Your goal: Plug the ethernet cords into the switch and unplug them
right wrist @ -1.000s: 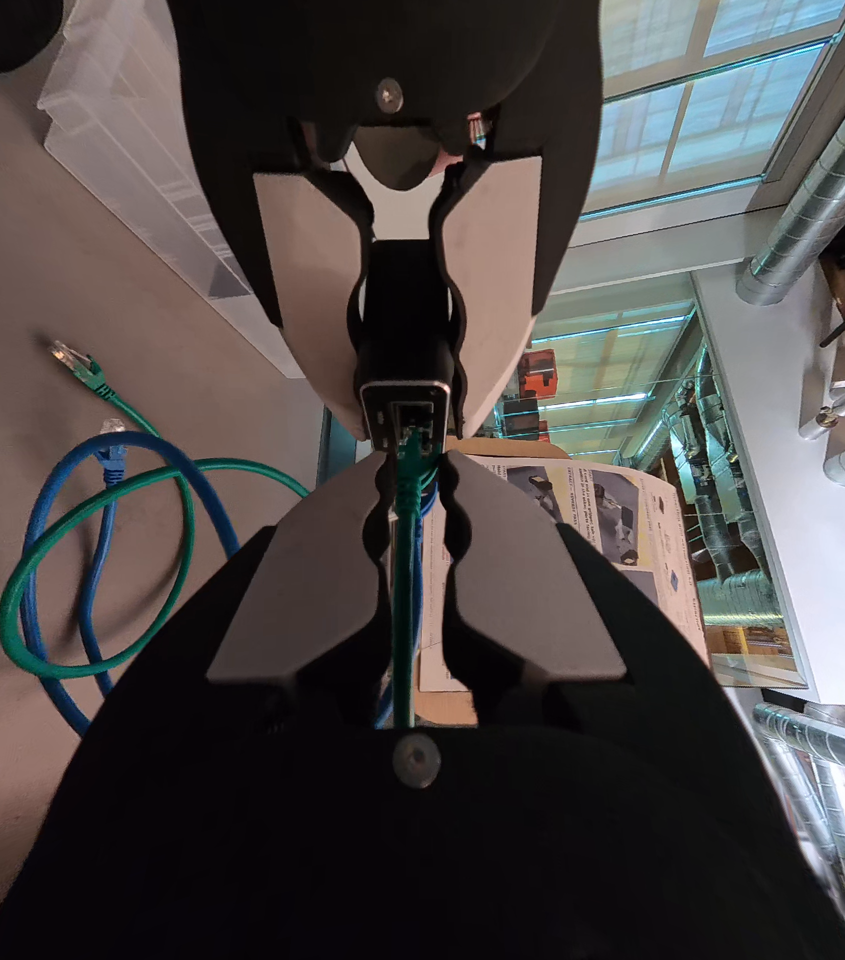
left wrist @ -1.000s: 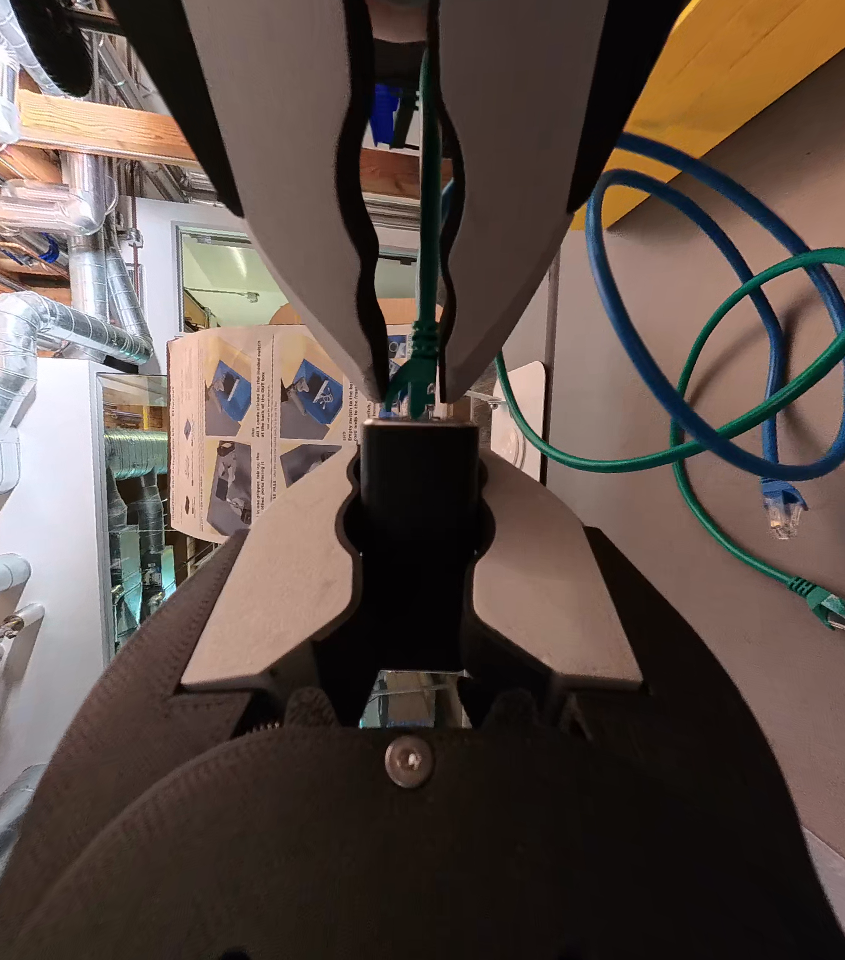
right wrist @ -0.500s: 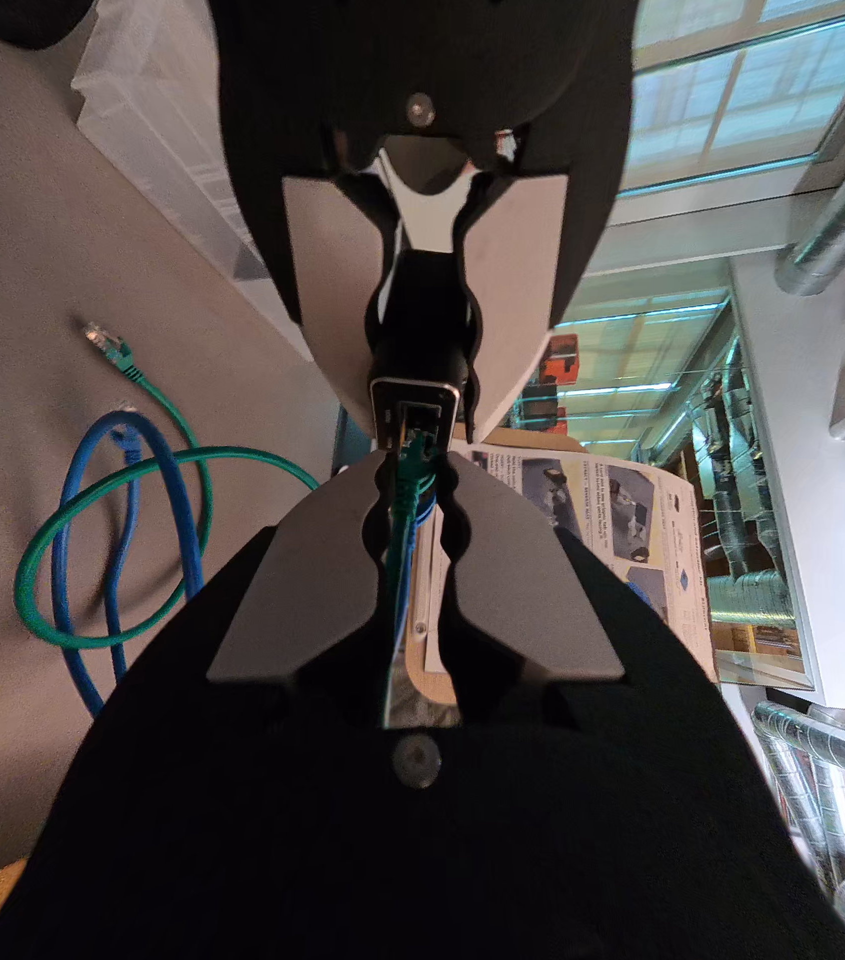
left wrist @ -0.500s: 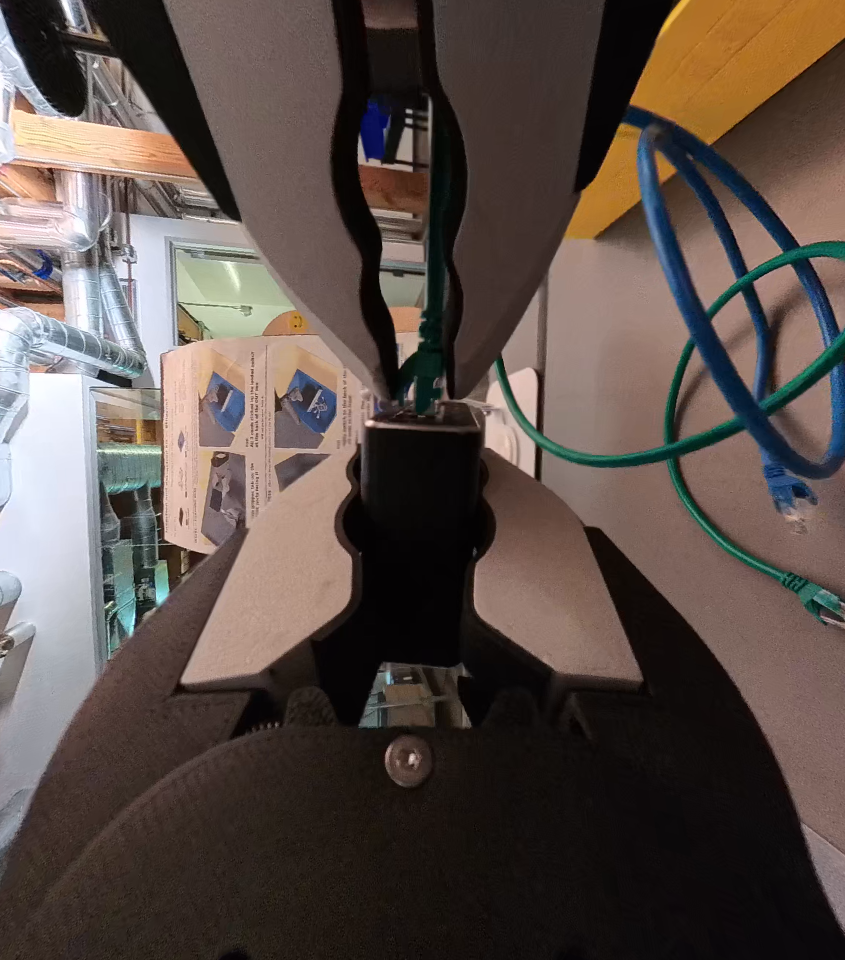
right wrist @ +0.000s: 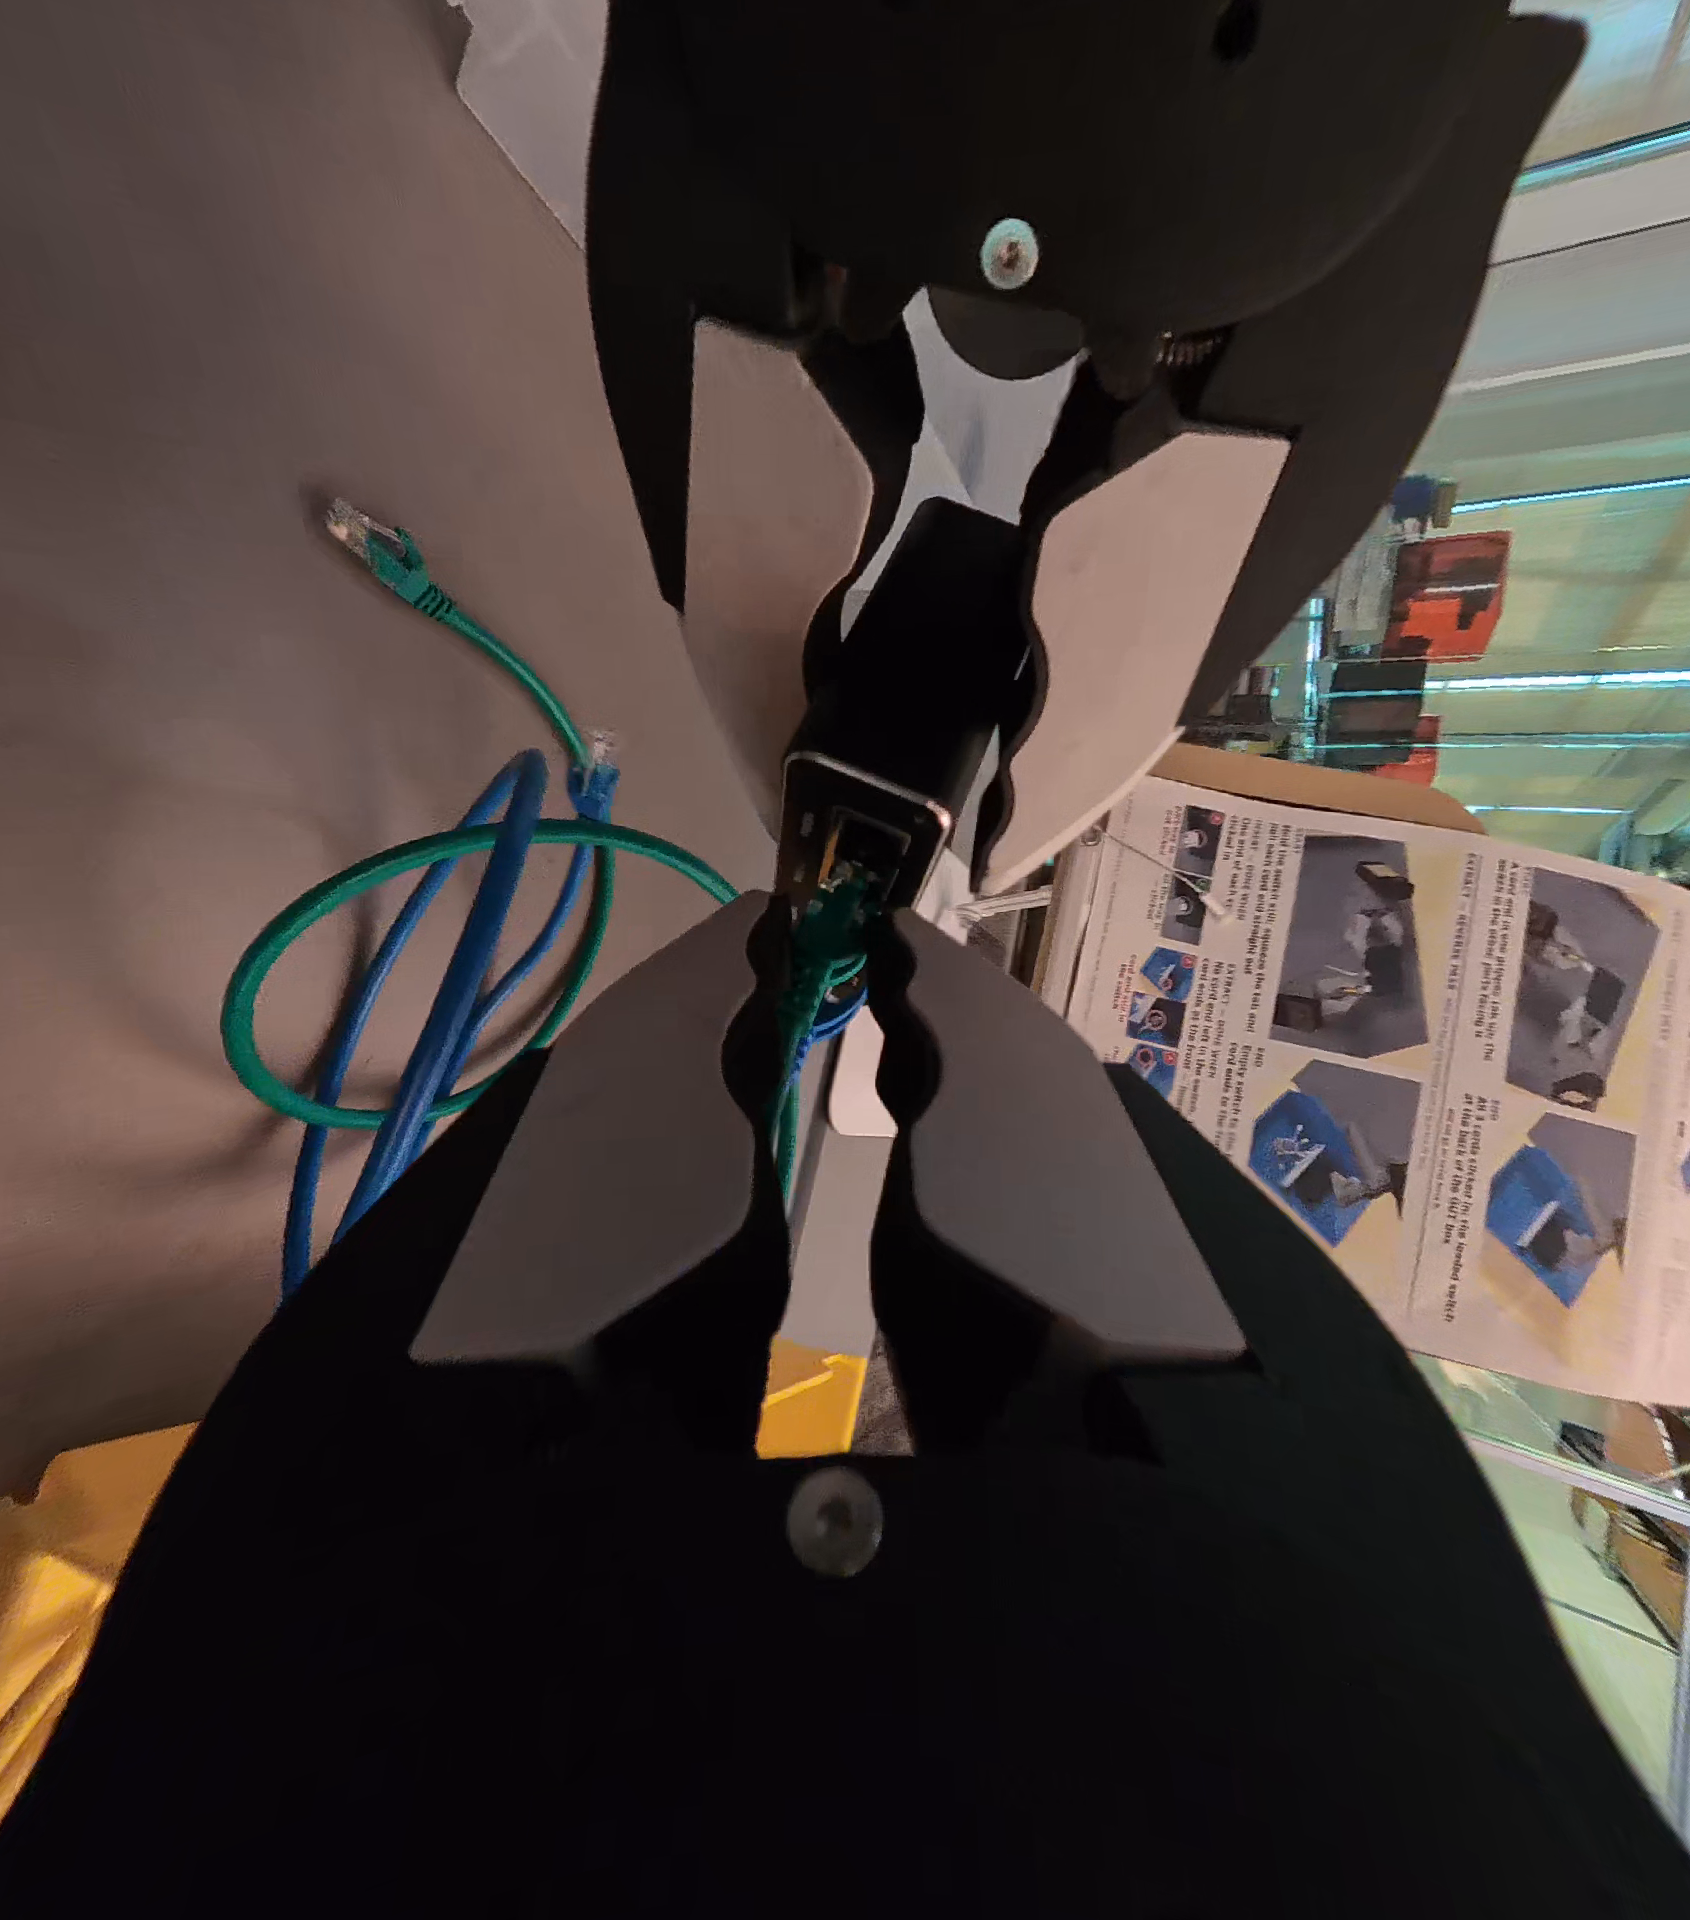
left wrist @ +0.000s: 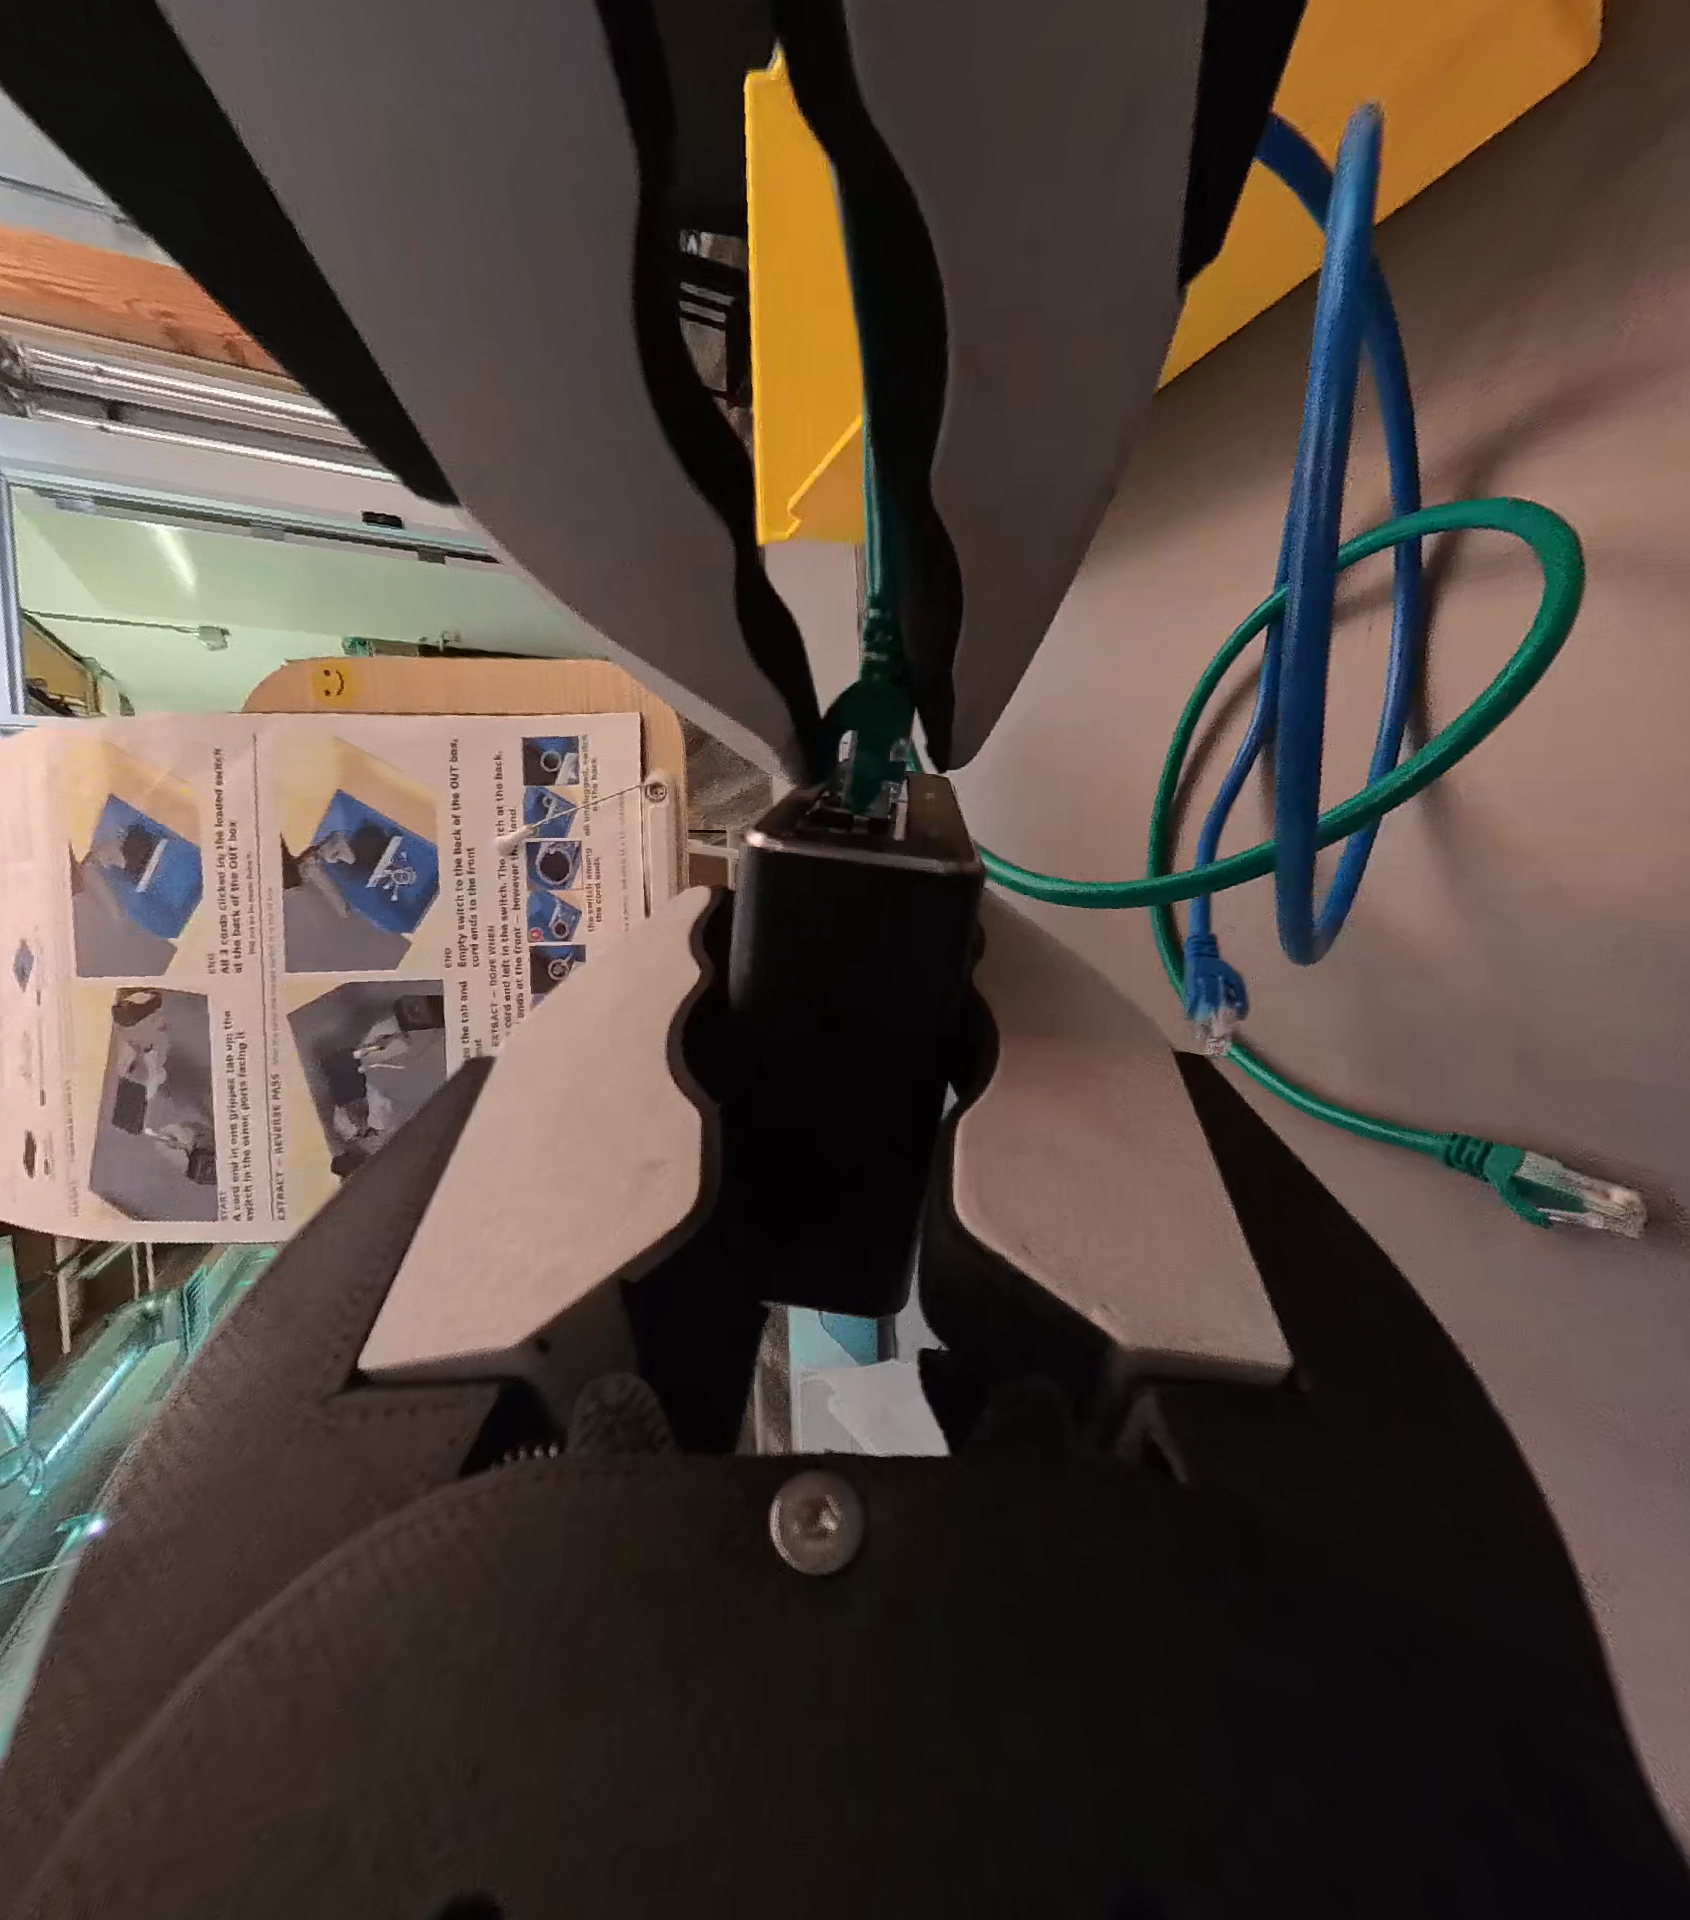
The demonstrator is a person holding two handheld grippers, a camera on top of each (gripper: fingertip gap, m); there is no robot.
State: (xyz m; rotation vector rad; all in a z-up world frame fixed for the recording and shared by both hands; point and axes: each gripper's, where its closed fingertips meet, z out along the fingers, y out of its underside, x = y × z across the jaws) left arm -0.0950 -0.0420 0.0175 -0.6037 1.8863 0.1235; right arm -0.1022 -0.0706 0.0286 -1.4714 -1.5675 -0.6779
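My left gripper [left wrist: 846,914] is shut on a black switch [left wrist: 841,1039], held off the grey table [left wrist: 1547,1507]. My right gripper [left wrist: 872,764] comes in from the top, shut on the plug of a green cord [left wrist: 872,727] that sits at a port on the switch's face. In the right wrist view my right gripper [right wrist: 830,920] holds that green plug [right wrist: 836,914] at the switch [right wrist: 914,665], which the left gripper [right wrist: 888,842] holds from above. The green cord's other end [left wrist: 1568,1205] and a blue cord [left wrist: 1340,520] with its plug [left wrist: 1215,997] lie looped on the table.
A printed instruction sheet [left wrist: 301,966] on a wooden board stands behind the switch. A yellow bin [left wrist: 799,312] is at the table's far side and shows under my right gripper [right wrist: 799,1392]. Pipes and shelving fill the background. My left and right fingertips are right by each other.
Both grippers have swung together with the switch and green plug still joined. The blue loop has been pulled narrower and taller. The yellow bin has come into view.
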